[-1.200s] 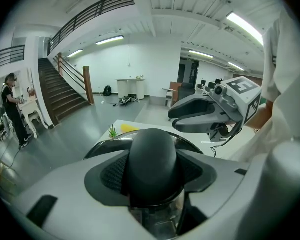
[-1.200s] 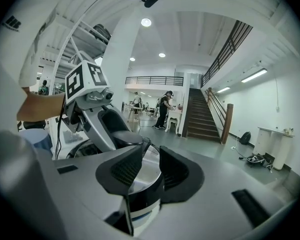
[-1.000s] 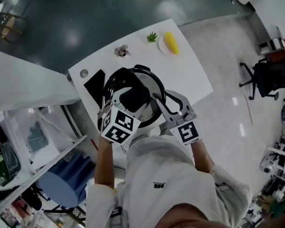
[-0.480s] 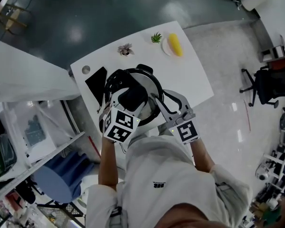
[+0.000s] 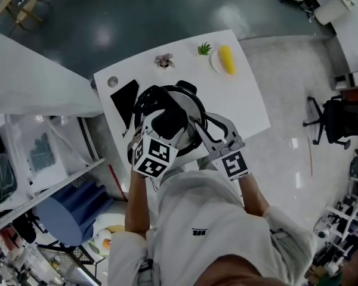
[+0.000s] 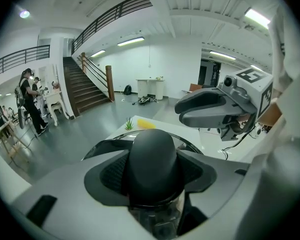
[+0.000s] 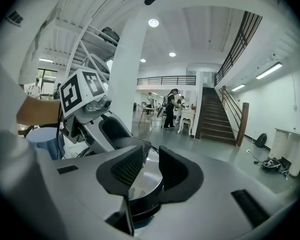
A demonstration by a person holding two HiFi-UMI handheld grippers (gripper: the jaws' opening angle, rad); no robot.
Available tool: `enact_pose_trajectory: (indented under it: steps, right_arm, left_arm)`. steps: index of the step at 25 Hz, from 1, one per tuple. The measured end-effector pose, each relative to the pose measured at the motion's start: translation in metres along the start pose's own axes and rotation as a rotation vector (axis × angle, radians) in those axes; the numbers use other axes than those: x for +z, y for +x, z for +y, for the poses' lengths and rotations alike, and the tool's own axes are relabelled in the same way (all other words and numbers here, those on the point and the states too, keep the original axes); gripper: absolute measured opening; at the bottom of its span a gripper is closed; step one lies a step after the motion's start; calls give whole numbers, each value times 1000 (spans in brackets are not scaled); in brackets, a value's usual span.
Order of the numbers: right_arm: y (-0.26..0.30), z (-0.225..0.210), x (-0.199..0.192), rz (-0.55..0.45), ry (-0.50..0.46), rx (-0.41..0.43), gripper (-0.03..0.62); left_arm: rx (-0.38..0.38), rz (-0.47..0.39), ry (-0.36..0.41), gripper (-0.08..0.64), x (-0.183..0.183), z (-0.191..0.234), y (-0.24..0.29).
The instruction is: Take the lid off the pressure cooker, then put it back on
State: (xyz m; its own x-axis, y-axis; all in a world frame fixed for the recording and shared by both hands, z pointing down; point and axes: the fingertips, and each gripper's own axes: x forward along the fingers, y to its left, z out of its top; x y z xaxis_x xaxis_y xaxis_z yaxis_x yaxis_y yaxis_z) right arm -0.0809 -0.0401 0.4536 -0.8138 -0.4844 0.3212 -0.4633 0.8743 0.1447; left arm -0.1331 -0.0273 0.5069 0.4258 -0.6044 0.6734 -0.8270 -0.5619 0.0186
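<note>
The pressure cooker (image 5: 194,137) stands on the white table (image 5: 244,100) with its steel lid (image 5: 193,108) on it. My left gripper (image 5: 167,123) is shut on the lid's black knob (image 6: 152,151), one pad pressed against each side of it. My right gripper (image 5: 203,130) is at the cooker's near right rim. In the right gripper view its jaws (image 7: 151,159) stand a narrow gap apart over the lid (image 7: 149,179), with a black part of the rim low between them. I cannot tell whether the pads press on it.
At the table's far edge lie a yellow item on a plate (image 5: 227,59), a small green plant (image 5: 204,49) and a small flower piece (image 5: 164,60). A black sheet (image 5: 126,97) lies left of the cooker. Shelving and a blue stool (image 5: 71,210) stand at the left.
The head view has shifted a little. Both grippers stay where they were on the cooker.
</note>
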Motion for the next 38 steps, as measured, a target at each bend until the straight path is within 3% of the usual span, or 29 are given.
enact_pose_trajectory:
  steps: [4, 11, 19, 26, 33, 38]
  right_arm:
    - [3, -1, 2, -12, 1, 13, 103]
    - [6, -3, 2, -7, -6, 30, 101]
    - [8, -2, 1, -12, -7, 53, 100]
    - [10, -1, 3, -18, -3, 100, 98]
    - [11, -8, 5, -33, -14, 140, 100]
    - [12, -7, 9, -48, -30, 138, 100]
  left_arm:
    - [10, -30, -7, 291, 0, 0, 0]
    - [49, -6, -49, 295, -2, 3, 0]
    - [101, 60, -136, 301, -5, 3, 1]
    - [96, 150, -132, 304, -7, 2, 3]
    - [189, 87, -168, 319, -4, 4, -3]
    - [274, -39, -155, 334, 3, 8, -15]
